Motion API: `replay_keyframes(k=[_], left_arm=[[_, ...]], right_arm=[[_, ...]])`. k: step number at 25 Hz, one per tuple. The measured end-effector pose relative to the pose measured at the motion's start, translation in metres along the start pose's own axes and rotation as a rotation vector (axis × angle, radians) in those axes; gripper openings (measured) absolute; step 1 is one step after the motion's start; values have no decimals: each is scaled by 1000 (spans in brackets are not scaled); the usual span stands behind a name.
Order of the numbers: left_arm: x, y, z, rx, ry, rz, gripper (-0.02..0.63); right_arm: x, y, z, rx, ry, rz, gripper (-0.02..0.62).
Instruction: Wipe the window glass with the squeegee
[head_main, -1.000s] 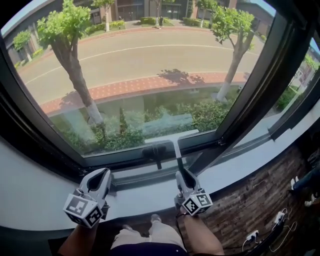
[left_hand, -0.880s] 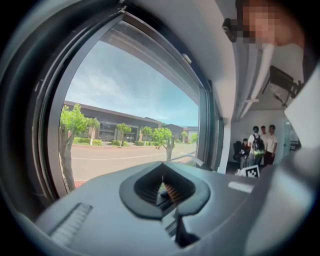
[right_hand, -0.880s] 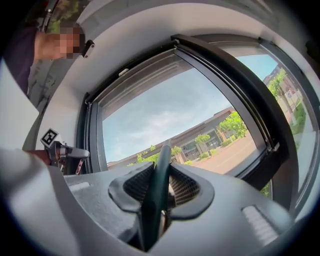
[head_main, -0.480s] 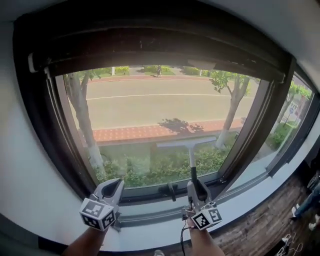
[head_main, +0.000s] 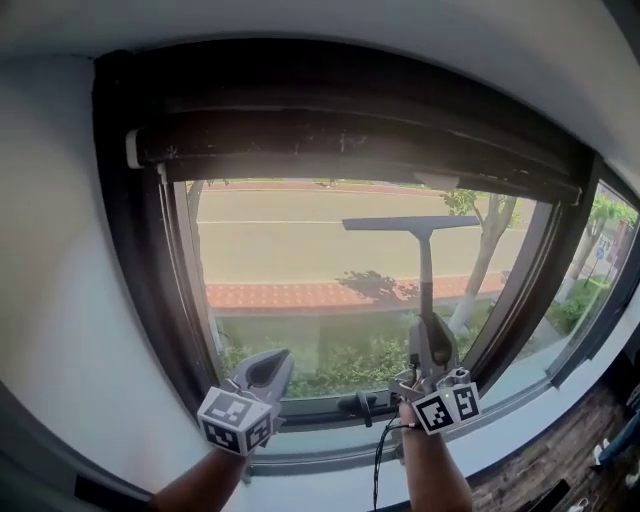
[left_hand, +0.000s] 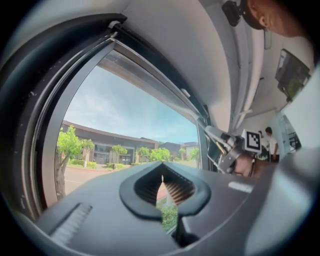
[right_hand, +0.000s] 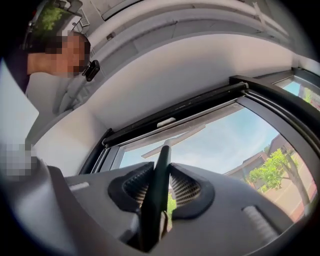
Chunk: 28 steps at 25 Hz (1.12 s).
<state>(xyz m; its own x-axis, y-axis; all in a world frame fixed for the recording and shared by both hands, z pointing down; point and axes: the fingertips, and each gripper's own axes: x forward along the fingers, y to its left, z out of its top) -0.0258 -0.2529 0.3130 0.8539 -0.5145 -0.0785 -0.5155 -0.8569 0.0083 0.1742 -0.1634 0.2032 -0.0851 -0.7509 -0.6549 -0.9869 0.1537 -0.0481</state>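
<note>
While right tool (head_main: 431, 338) clamps squeegee (head_main: 425, 275), blade (head_main: 410, 223) above.

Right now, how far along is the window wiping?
Done: the right tool is shut on the squeegee, blade held high at the glass. In hand: likely a stroke on the pane's right half. Left: unclear, since no streaks show what's been wiped. The left tool is shut, empty.

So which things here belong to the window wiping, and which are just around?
In the job: squeegee, clamped by the right gripper; window glass.
Just around: left gripper, shut and empty; window handle; rolled-up blind above the glass.
</note>
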Motion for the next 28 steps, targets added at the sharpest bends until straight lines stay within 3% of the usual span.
replay_keyframes(k=[8,13,18,28], left_arm=[[-1,20,25,35,-34,64,5],[-6,29,36,56,-47,93,5],[-11,35,28,46,-28,115,5],[-17,30,14,11,17,103,5]], right_arm=[[61,15,26,-7,-85,90,104],[83,19,24,22,-105,98,104],[91,19,14,77,-93,110,104],[81,21,2,73,-58,105,103]])
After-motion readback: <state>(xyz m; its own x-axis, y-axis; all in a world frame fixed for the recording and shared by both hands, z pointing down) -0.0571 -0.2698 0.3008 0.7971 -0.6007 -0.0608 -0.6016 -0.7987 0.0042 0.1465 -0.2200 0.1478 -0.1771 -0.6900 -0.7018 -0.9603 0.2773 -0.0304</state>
